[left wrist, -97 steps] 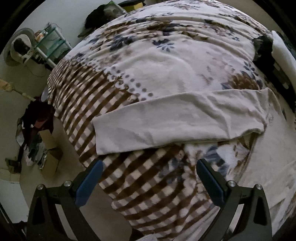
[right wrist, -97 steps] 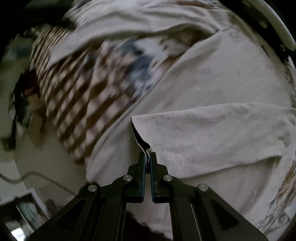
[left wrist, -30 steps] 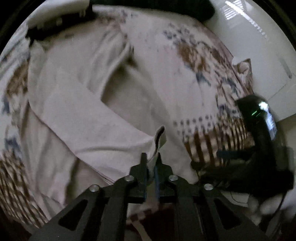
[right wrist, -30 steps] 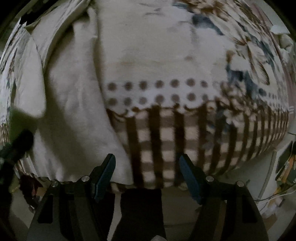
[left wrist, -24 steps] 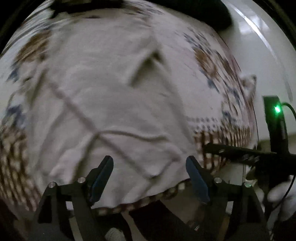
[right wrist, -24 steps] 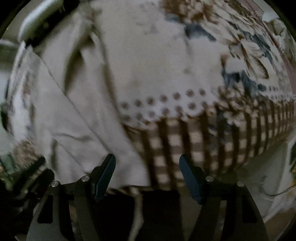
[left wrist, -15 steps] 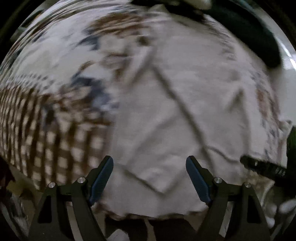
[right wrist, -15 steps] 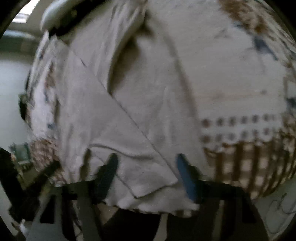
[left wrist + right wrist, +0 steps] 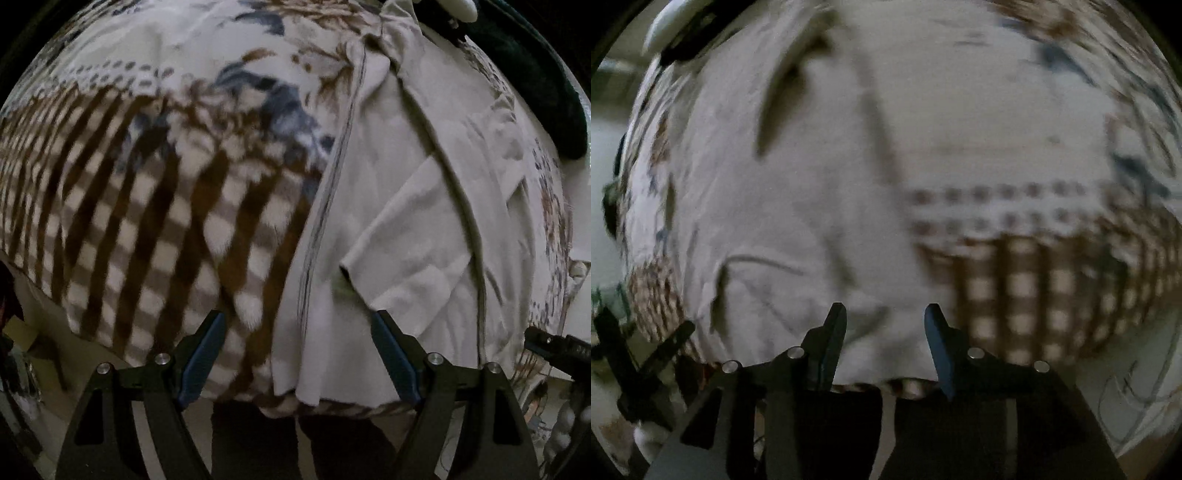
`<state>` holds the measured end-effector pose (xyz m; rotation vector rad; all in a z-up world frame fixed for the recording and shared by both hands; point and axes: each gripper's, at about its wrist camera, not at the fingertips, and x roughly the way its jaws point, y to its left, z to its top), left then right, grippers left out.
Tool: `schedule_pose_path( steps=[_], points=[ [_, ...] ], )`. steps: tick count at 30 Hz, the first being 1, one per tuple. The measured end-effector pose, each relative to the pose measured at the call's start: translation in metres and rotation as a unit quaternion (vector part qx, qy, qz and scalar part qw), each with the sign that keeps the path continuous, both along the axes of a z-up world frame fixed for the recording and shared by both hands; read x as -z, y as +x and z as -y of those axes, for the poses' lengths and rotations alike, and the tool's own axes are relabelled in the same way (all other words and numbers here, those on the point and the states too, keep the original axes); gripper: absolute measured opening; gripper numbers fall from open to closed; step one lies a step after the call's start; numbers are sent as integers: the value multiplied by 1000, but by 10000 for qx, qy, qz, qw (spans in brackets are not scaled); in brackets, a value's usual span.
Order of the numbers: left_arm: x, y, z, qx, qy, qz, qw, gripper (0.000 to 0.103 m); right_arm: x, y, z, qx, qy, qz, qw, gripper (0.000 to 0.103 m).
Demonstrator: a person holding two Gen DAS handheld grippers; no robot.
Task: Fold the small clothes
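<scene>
**Both grippers released over partly folded cream garment**

Left gripper (image 9: 297,332): jaws spread wide, blue pads apart, nothing between them. Hovers above near edge of bed, w/ left finger over brown-checked part of blanket (image 9: 147,221) and right finger over cream garment (image 9: 406,221).

Garment lies flat on blanket, right of centre in left wrist view, running from near bed edge up toward top of frame. Long dark-stitched seam down its left edge. One sleeve folded diagonally across body, cuff end (image 9: 345,267) pointing lower left, just ahead of right finger. Second long fold runs top to bottom further right. Bottom hem hangs slightly over bed edge, just below gripper tips.

Blanket: brown/white check toward near-left, blue & brown floral w/ dotted band further back. Dark green item (image 9: 546,85) at far upper right, past garment. Black tip of other gripper (image 9: 554,345) pokes in at right edge, beside garment.

Right gripper (image 9: 884,330): also unclenched, fingers apart but narrower gap than left, holding nothing. Right wrist view heavily motion-blurred. Garment (image 9: 812,184) fills left & centre there, its near edge directly under gripper tips; contact w/ cloth unclear. Checked blanket (image 9: 1052,295) to right, dotted band above it. Left gripper (image 9: 646,365) seen as black shape at lower left, near garment's edge.
</scene>
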<state>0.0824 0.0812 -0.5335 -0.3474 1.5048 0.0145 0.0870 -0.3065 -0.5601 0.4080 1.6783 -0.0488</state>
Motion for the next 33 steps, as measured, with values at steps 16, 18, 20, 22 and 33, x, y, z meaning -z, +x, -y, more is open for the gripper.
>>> schedule_pose_path(
  steps=[16,18,20,22,33],
  points=[
    [-16,-31,14,-127,-1089,-11,9940,2,14,-35,48,663,1042,-363,9917,6],
    [-23,-24,3,-357,-1276,-32,9912,1,4,-34,49,660,1156,-298,9907,5],
    [-31,-15,-9,-659,-1548,-94,9857,1,-12,-29,56,652,1298,-199,9892,5],
    [-37,2,-17,-943,-1806,-74,9790,1,-27,-19,61,682,1451,-77,9870,5],
    [-5,164,-40,-1647,-2446,453,9545,4,-36,129,100,1029,1445,1032,9787,6]
  ],
)
